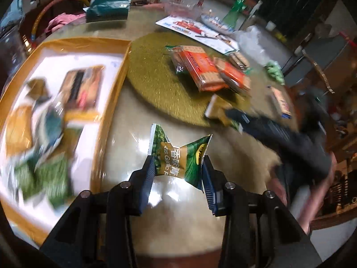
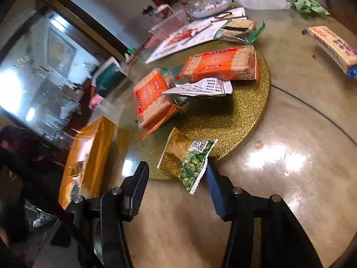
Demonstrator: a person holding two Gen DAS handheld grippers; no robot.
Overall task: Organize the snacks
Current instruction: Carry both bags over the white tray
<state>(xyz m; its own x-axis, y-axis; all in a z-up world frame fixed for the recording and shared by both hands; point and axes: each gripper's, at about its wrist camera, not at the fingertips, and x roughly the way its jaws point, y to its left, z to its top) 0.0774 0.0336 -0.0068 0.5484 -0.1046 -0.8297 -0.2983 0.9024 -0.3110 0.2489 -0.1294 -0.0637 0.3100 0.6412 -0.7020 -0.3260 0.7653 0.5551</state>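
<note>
left wrist view: the left claw (image 1: 177,167) has a small green and gold garlic pea packet (image 1: 178,155) pinched between its pads, the wrapper crumpled in at the waist where it's squeezed, so it's closed on that and carrying it above the shiny worktop (image 1: 133,143). the orange tray (image 1: 111,102) with the white floor sits off to the left of the claw, rim quite near, and it already has a few packets in it, though that side is too blurred to name them. the held packet's long axis runs across the claw, side to side. further off on the gold glitter mat (image 1: 151,84) are the orange cracker packs (image 1: 196,67). the right claw (image 1: 236,117) shows as a dark blur at the right edge of the mat.

right wrist view: the right claw (image 2: 176,181) is standing open with nothing gripped. a second pea packet (image 2: 187,160) lies flat, half on the gold mat (image 2: 241,116) and half on the worktop, right between the fingers, its near corner just beside the right one. i can't tell if it's actually touching. its long axis points away from the claw. the orange tray (image 2: 98,151) is off to the left here, and a blue-ended biscuit pack (image 2: 330,47) lies well apart at the far right.

my guess: left hand just needs to swing left over the rim and drop, and the right is the nearer one for this second packet.
</note>
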